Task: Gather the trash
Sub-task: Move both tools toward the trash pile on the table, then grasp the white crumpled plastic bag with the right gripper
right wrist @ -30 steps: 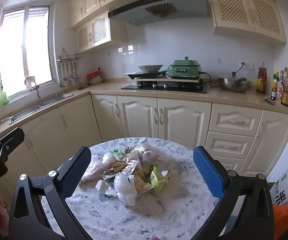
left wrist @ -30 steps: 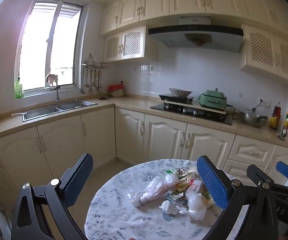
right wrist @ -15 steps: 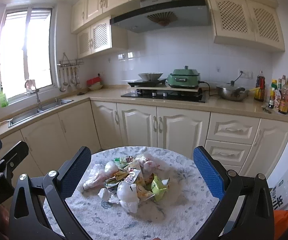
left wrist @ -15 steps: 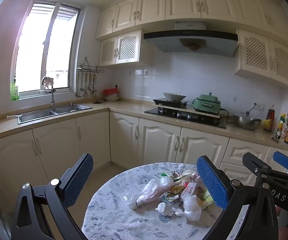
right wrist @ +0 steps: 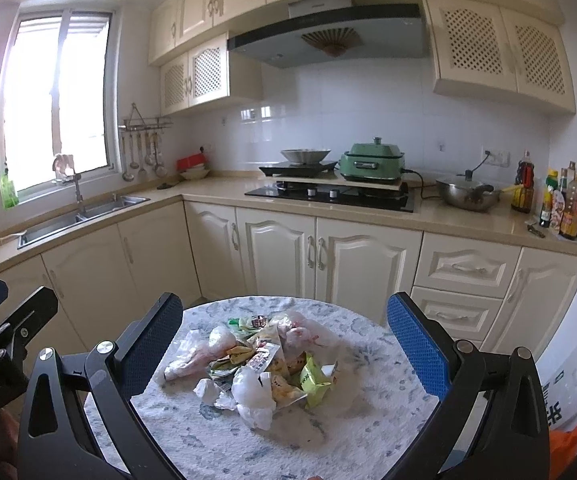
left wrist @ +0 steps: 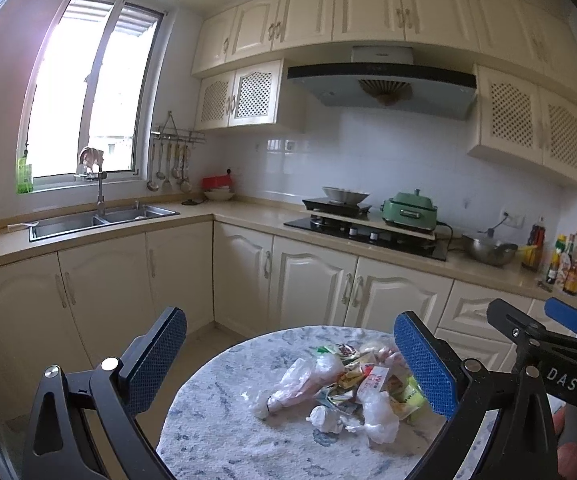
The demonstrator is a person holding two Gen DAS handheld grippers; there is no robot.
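Heaped at the middle of a round marble-patterned table (right wrist: 208,440): a trash pile (right wrist: 256,364) of clear plastic bags, snack wrappers and crumpled tissue. Above the near edge, left gripper (left wrist: 290,364) and right gripper (right wrist: 284,350), jaws spread wide, empty, touching nothing. Behind, cream kitchen cabinets (right wrist: 328,256) and a green electric pot (right wrist: 371,162) over the hob.

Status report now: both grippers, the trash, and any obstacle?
Left gripper open, empty. Right gripper open, empty. Trash pile untouched on round table. Nothing in the way.
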